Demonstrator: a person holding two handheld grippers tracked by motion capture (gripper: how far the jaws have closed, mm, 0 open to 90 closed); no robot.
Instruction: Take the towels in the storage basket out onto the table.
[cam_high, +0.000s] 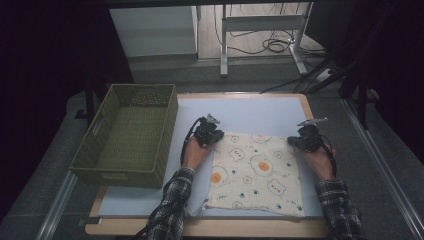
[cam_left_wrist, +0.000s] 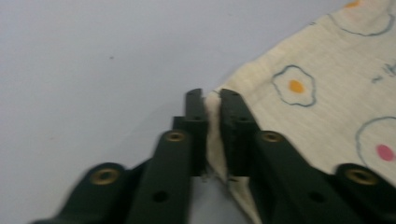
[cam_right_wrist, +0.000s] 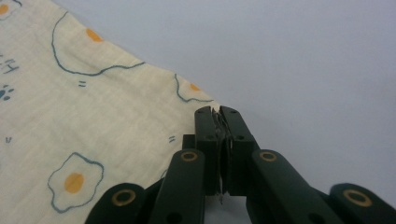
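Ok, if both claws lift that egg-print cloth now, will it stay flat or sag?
Likely sag: the cloth looks thin and bunches between the left claw. Probably light, since it lies limp on the table. Pinched corners at the right claw should hold.

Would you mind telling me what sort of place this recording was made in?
Most likely a lab or workshop recording station, not a home. A pale-topped table stands on a bare grey floor, loose cables trail round a metal desk frame behind it, and dark curtains hang at both sides.
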